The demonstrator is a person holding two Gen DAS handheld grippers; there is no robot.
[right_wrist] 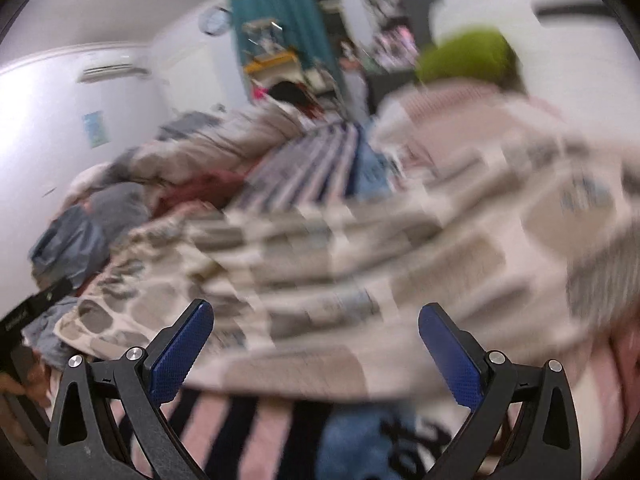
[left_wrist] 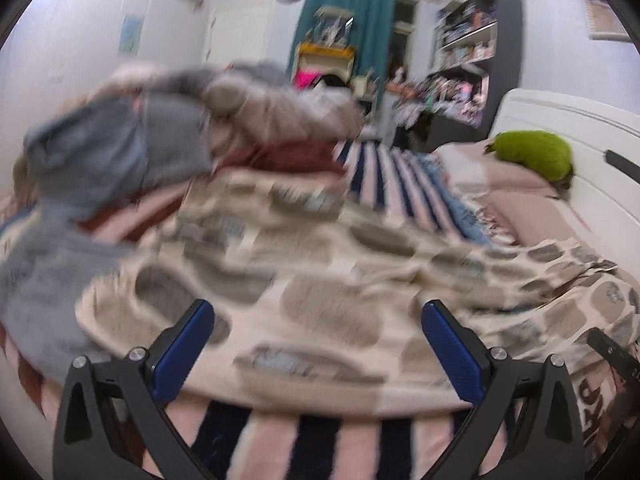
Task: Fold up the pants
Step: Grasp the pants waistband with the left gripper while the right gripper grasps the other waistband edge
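Cream pants with a grey-brown blotch pattern [left_wrist: 320, 280] lie spread and rumpled on a striped bedspread [left_wrist: 384, 168]. My left gripper [left_wrist: 318, 312] is open and empty, its blue-padded fingers just above the near edge of the pants. In the right wrist view the same pants [right_wrist: 320, 260] fill the middle, heavily blurred. My right gripper [right_wrist: 316, 312] is open and empty over the near edge of the pants. The other gripper's black body shows at the left edge [right_wrist: 36, 304].
A pile of grey, blue and dark red clothes [left_wrist: 120, 148] lies on the bed at the left. A green cushion [left_wrist: 536, 152] rests at the right by a white headboard [left_wrist: 580, 128]. Shelves and a teal curtain [left_wrist: 344, 20] stand beyond.
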